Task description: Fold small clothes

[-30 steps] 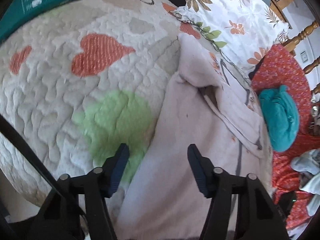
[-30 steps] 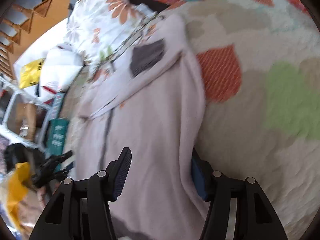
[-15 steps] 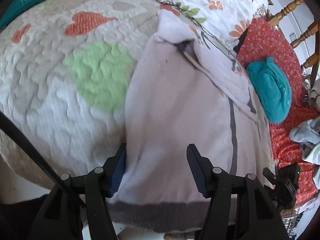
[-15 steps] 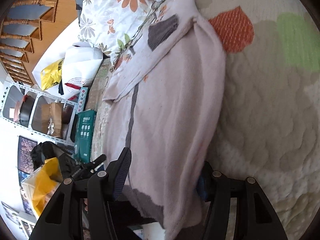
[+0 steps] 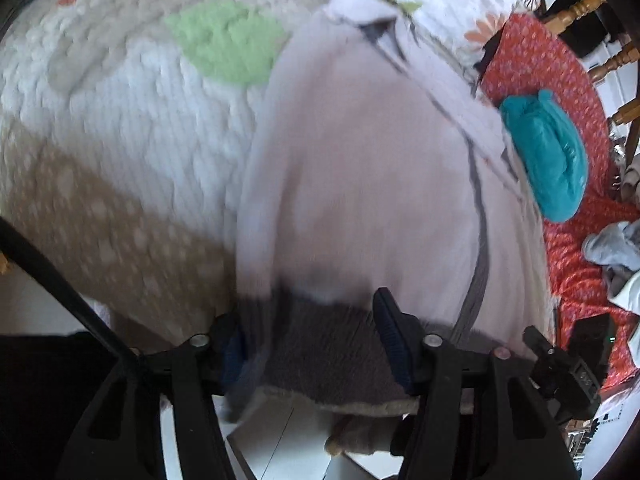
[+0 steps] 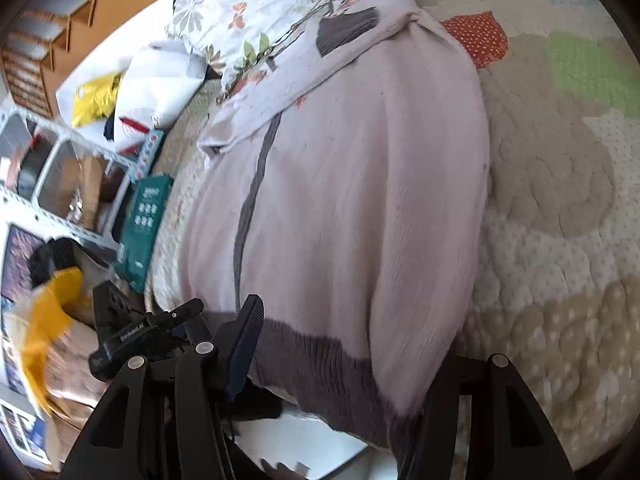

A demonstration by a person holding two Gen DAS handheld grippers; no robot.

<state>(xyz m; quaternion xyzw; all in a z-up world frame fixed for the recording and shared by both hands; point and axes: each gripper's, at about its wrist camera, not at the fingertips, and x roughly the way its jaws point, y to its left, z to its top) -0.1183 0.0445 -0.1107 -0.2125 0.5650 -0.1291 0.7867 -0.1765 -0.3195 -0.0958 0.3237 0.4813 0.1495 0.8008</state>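
Observation:
A pale pink sweater [image 5: 360, 180] [image 6: 360, 200] lies flat on the quilted bed cover [image 5: 120, 120] [image 6: 560, 200], its grey hem [image 5: 320, 344] [image 6: 320, 360] at the near bed edge. My left gripper [image 5: 308, 312] straddles the hem's left corner. Its jaws are closing with the hem between them, and the left finger is partly hidden behind the cloth's edge. My right gripper [image 6: 324, 320] sits open at the hem's other corner. One finger [image 6: 244, 344] rests on the hem; the other is hidden under the cloth.
A teal garment [image 5: 548, 160] lies on a red cloth [image 5: 568, 72] beside the sweater. A floral pillow [image 6: 256, 8] lies past the collar. A green box [image 6: 144, 216] and shelves stand beyond the bed. White floor [image 5: 280, 440] shows below the bed edge.
Both grippers have drawn back along the sweater from its middle to the grey hem at the bed edge. The left jaws have narrowed around the hem corner.

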